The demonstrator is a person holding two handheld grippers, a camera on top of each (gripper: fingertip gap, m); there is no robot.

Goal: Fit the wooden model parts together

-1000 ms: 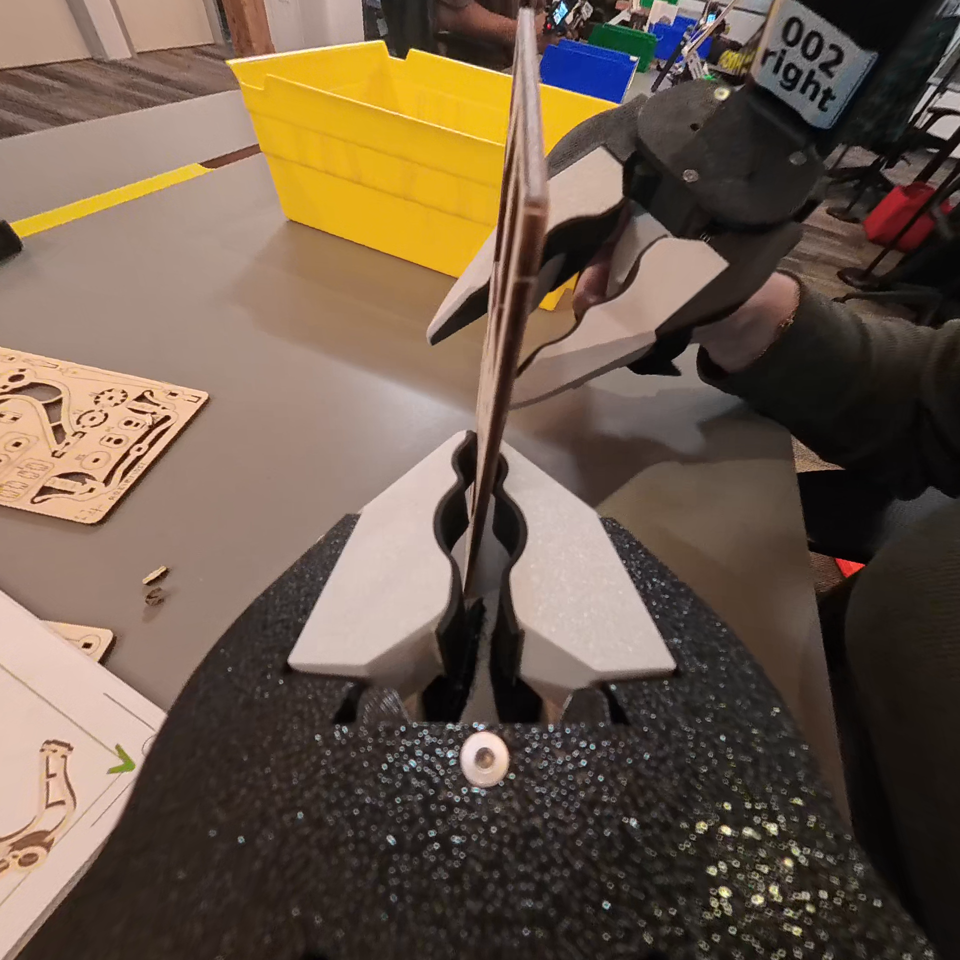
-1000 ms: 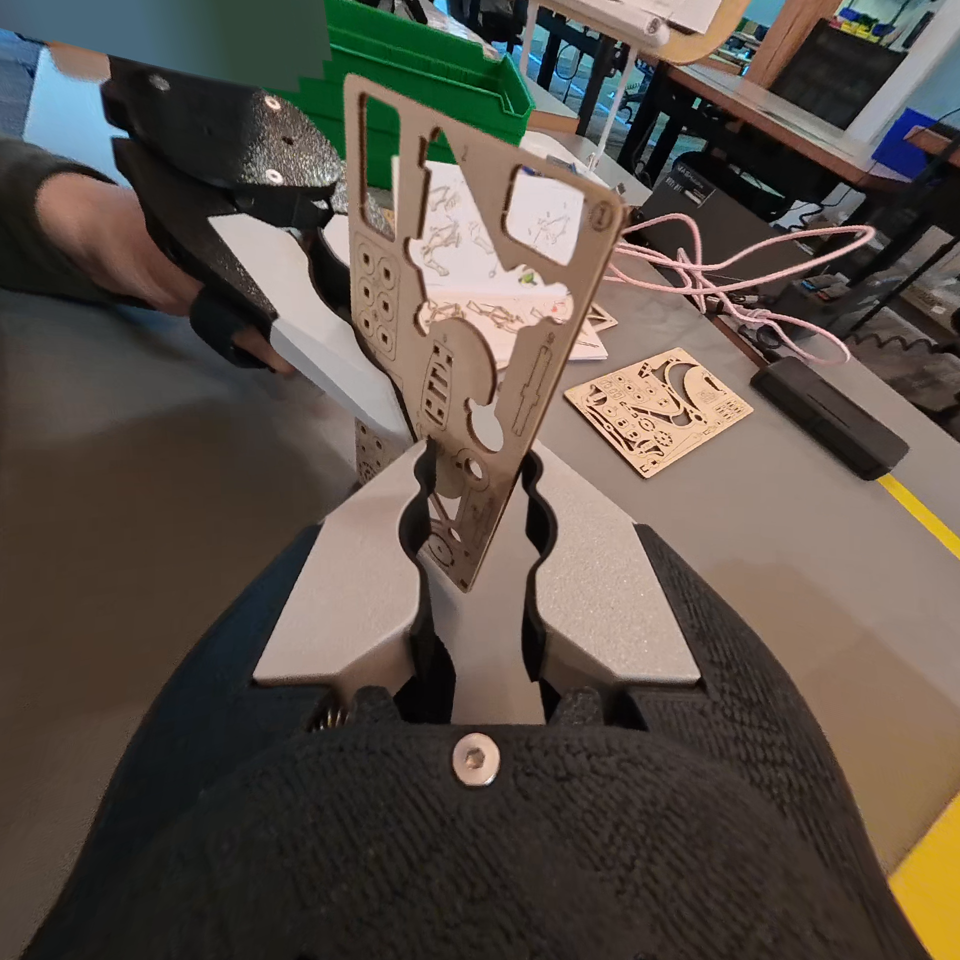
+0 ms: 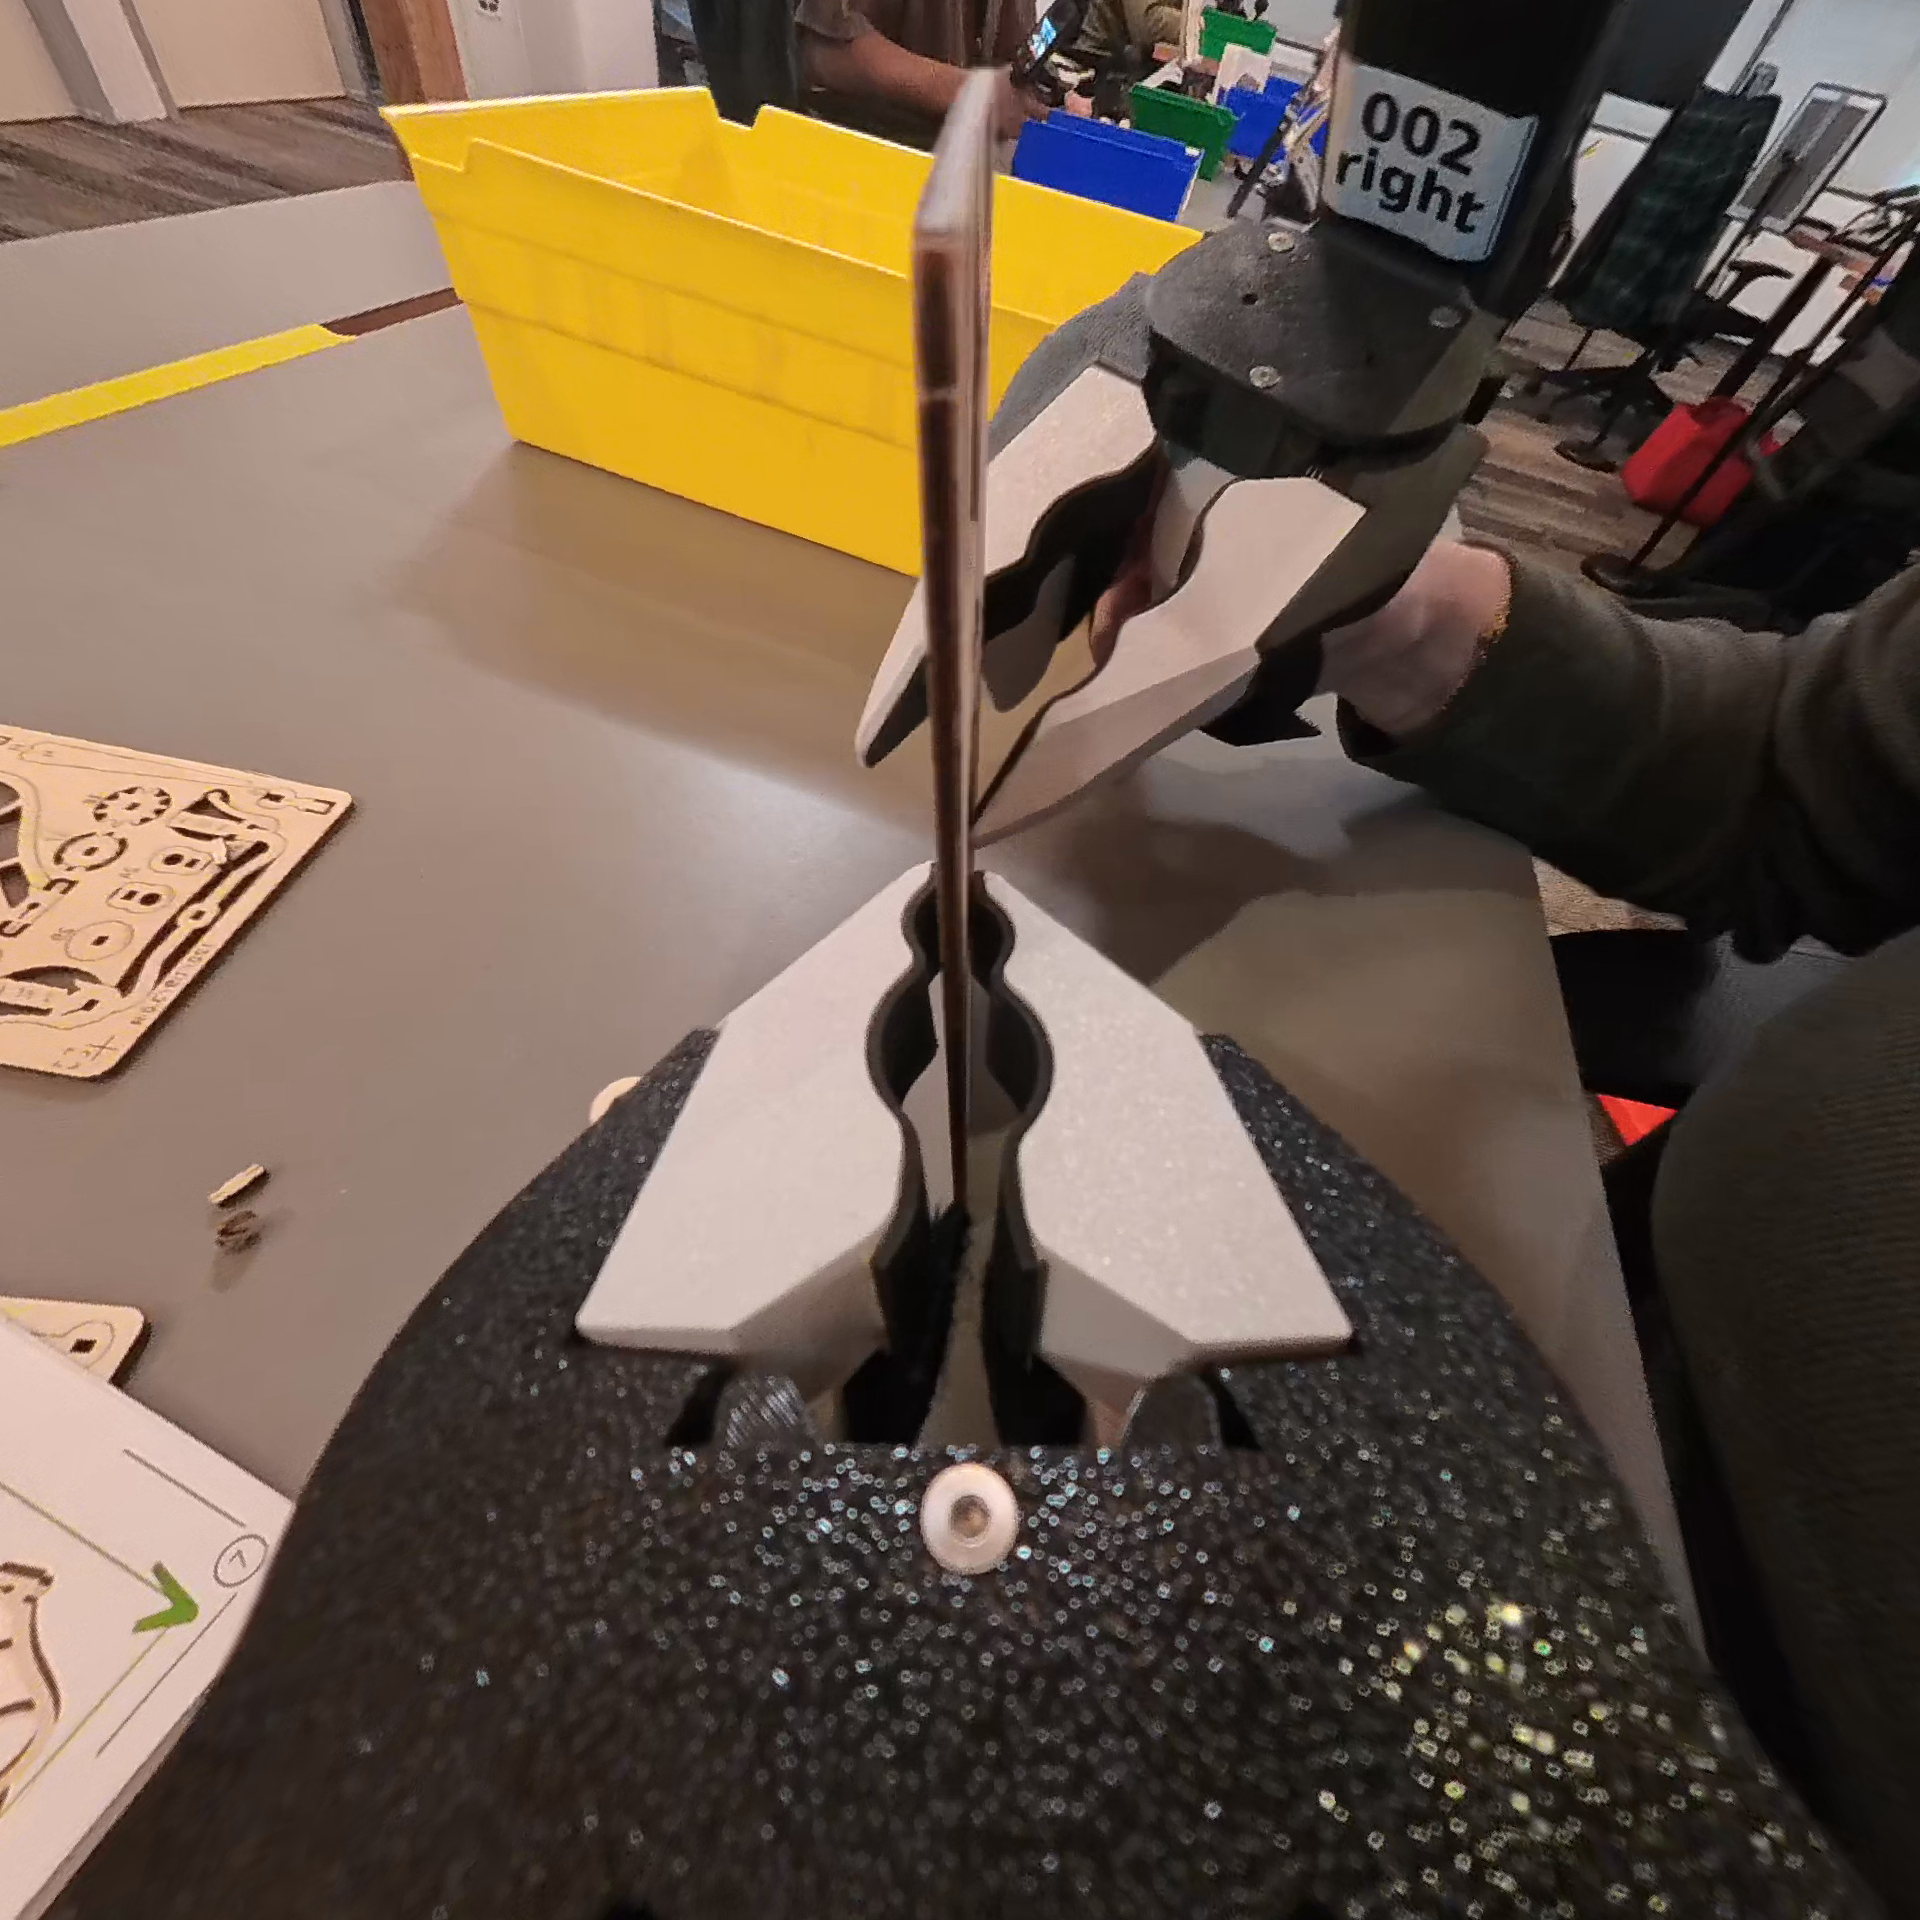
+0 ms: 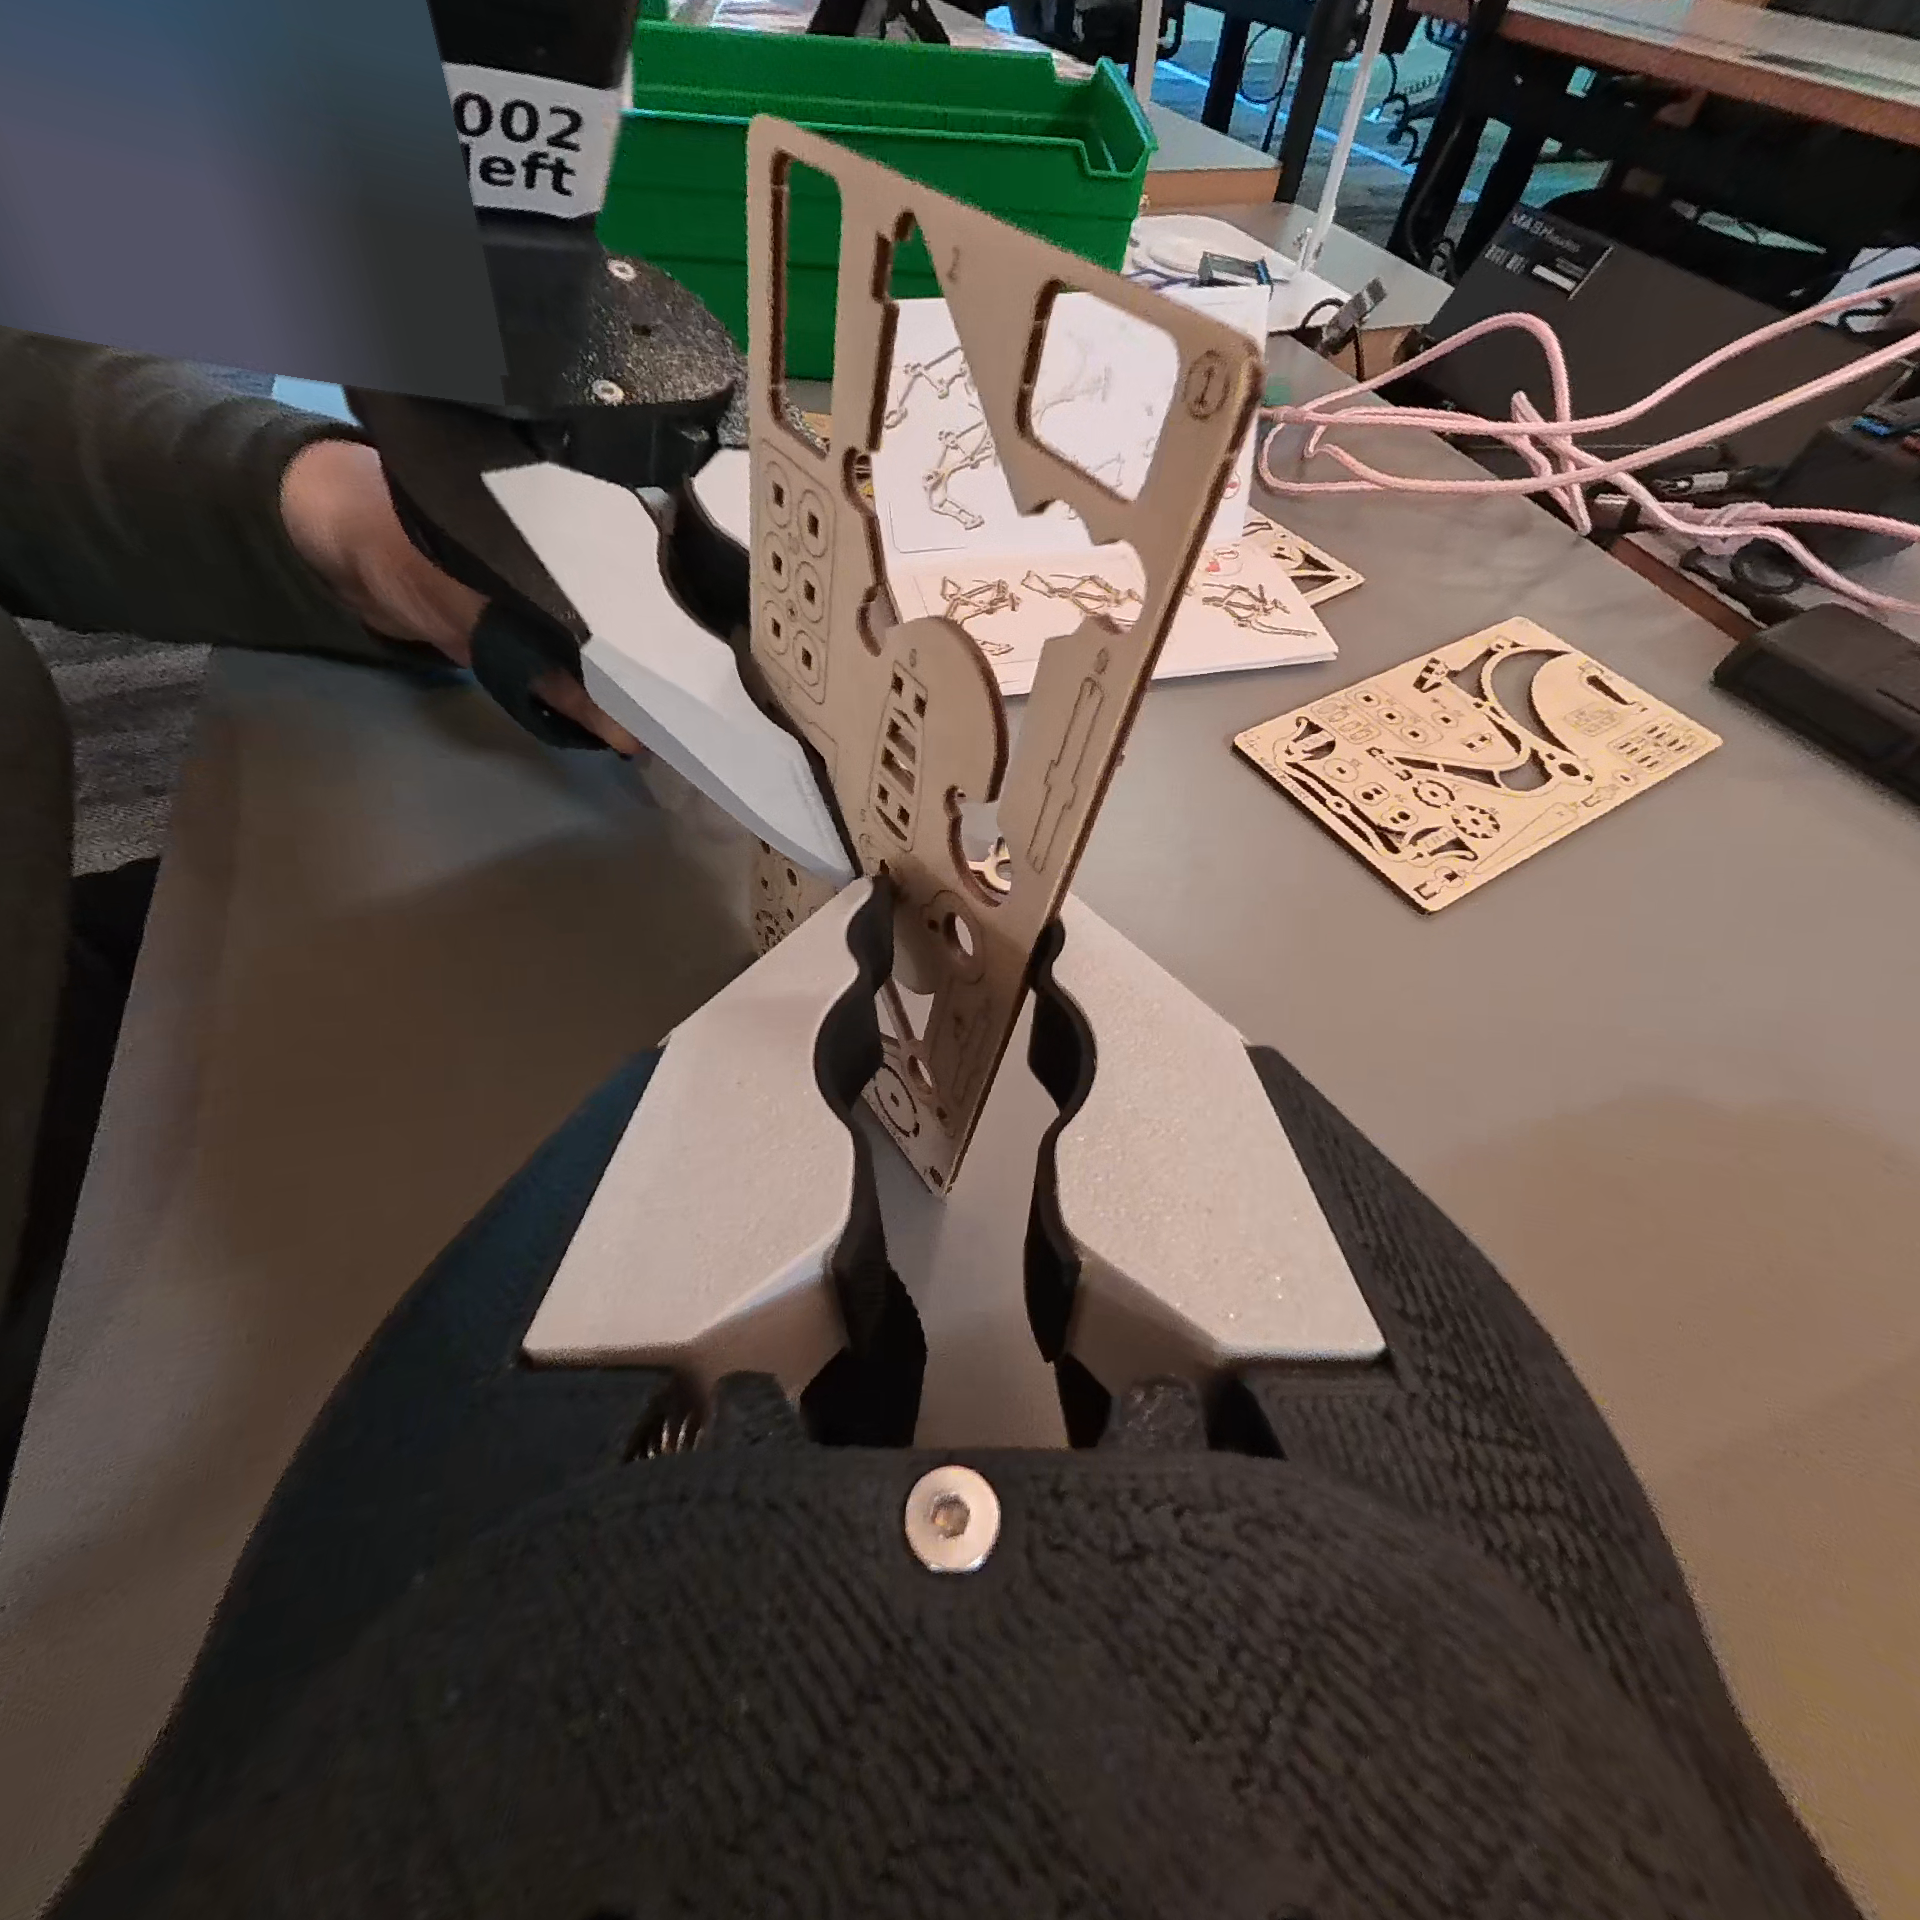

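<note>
- Apparently at the stage of freeing a piece from the wooden parts sheet [image 4: 940, 582], not yet joining anything; several cut-outs already empty, many pieces seated in the sheet
- Held upright above the grey table [image 3: 540, 665], edge-on in the left wrist view, face-on in the right
- Left gripper [image 3: 954, 935]: closed onto the sheet's lower edge, thin board pinched between the pads
- Right gripper [image 4: 961, 1023]: parted by a moderate gap, sheet's lower corner sitting between the jaws, left tip perhaps touching the board, not clamped
- Next, probably: closing on or pushing one small piece, gently, thin ply likely to snap
- Second sheet [image 4: 1475, 774] lying flat nearby, untouched
</note>
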